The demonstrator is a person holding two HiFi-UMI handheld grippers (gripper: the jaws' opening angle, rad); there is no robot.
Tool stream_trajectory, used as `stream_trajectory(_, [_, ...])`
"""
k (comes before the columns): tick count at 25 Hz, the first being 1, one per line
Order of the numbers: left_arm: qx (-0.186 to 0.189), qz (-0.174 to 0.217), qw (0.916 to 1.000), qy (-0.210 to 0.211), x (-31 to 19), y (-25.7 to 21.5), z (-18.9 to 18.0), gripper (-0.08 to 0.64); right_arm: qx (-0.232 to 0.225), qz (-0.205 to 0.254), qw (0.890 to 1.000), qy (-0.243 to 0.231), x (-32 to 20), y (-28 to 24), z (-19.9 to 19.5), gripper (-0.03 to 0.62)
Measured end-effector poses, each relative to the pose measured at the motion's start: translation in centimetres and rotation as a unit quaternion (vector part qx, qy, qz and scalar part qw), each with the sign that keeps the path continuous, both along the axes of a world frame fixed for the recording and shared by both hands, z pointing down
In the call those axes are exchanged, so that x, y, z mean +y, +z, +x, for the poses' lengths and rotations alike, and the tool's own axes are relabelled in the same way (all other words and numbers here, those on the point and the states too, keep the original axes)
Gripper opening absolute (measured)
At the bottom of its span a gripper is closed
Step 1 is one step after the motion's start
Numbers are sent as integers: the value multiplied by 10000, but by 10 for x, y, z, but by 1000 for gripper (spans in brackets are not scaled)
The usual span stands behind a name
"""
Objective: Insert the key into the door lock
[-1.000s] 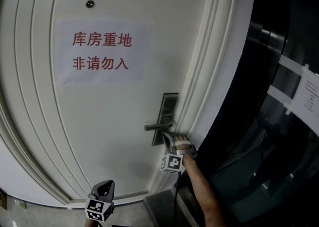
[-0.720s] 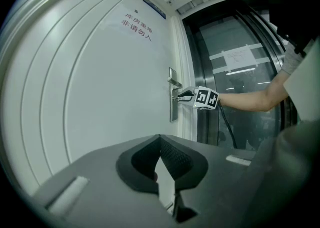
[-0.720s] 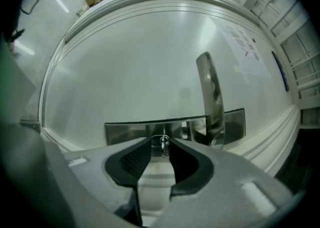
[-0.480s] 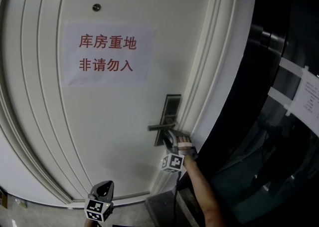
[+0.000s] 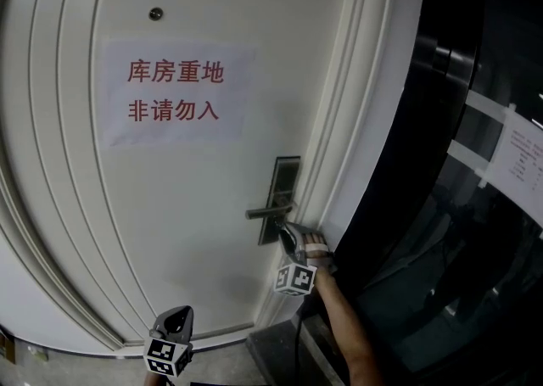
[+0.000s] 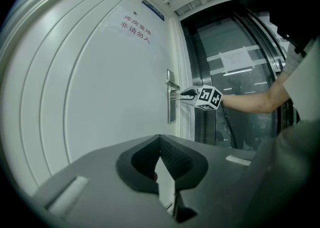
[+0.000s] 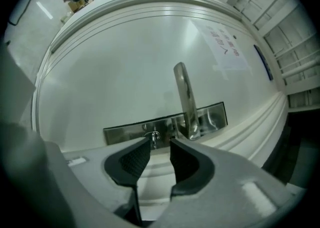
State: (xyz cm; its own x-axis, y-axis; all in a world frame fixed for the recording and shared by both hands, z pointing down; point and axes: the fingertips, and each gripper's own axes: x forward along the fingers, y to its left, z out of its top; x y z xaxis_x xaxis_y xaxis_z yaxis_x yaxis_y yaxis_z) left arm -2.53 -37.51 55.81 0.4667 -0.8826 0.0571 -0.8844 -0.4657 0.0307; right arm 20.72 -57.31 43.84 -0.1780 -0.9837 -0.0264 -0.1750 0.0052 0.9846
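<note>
Although the head view shows the key too small to find, it places the work. On the white door (image 5: 170, 232) the lock plate (image 5: 287, 193) sits at 4 o'clock from the paper notice (image 5: 174, 92). The right gripper (image 5: 287, 233) is just below the plate, at 5 o'clock of the door handle (image 5: 267, 211), and the left gripper (image 5: 174, 323) hangs well apart at 7 o'clock of the frame. In the left gripper view its own pads meet at the tips with nothing seen between them, so this claw is clenched and empty. In the right gripper view the key (image 7: 152, 136) stands in the keyhole of the plate, at 12 o'clock of the jaw gap and at 9 o'clock of the handle's root. The jaws have just been closing, yet they are apart and released, and the key head lies just beyond the tips, not pressed. I judge the key already seated, with its long axis running straight into the door, tip inward and head toward the gripper. To take it again well, the gripper should advance along this same axis, centre the head between the pads, then close without side push.
</note>
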Motion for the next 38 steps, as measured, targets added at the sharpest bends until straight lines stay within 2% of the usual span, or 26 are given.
stream_trajectory(3, [-6, 1, 10000, 89, 1, -1, 2, 2, -317, 64, 9995, 21, 12, -3, 5, 67])
stream_trajectory(7, [-2, -23, 9998, 213, 2, -1, 4, 2, -934, -11, 9956, 67, 25, 2, 16, 16])
stream_trajectory(11, [-13, -71, 9993, 380, 6, 1, 7, 2, -1816, -131, 9832, 91, 45, 7, 26, 2])
stream_trajectory(14, [-45, -66, 9985, 549, 6, 1, 12, 2, -2637, -267, 9642, 107, 66, 9, 34, 2])
stream_trajectory(18, [-63, -51, 9969, 783, 10, -1, 19, 2, -3706, -479, 9274, 190, 99, 10, 39, 2])
stream_trajectory(21, [-75, -59, 9954, 956, 14, -2, 24, 2, -4320, -537, 9002, 110, 122, 9, 38, 2])
stream_trajectory(25, [-70, -59, 9929, 1183, 23, -2, 29, 2, -5115, -635, 8569, 78, 158, 17, 38, 2])
stream_trajectory(27, [-74, -53, 9915, 1297, 28, -2, 31, 2, -5363, -626, 8417, 101, 178, 22, 35, 2])
stream_trajectory(30, [-71, -49, 9894, 1451, 37, -3, 31, 2, -5553, -590, 8294, 151, 210, 32, 26, 2])
stream_trajectory(34, [-71, -42, 9866, 1628, 47, -2, 29, 2, -5635, -584, 8236, 276, 241, 44, 16, 2])
stream_trajectory(38, [-92, -56, 9835, 1808, 60, 0, 25, 2, -5792, -528, 8126, 382, 271, 52, 9, 2])
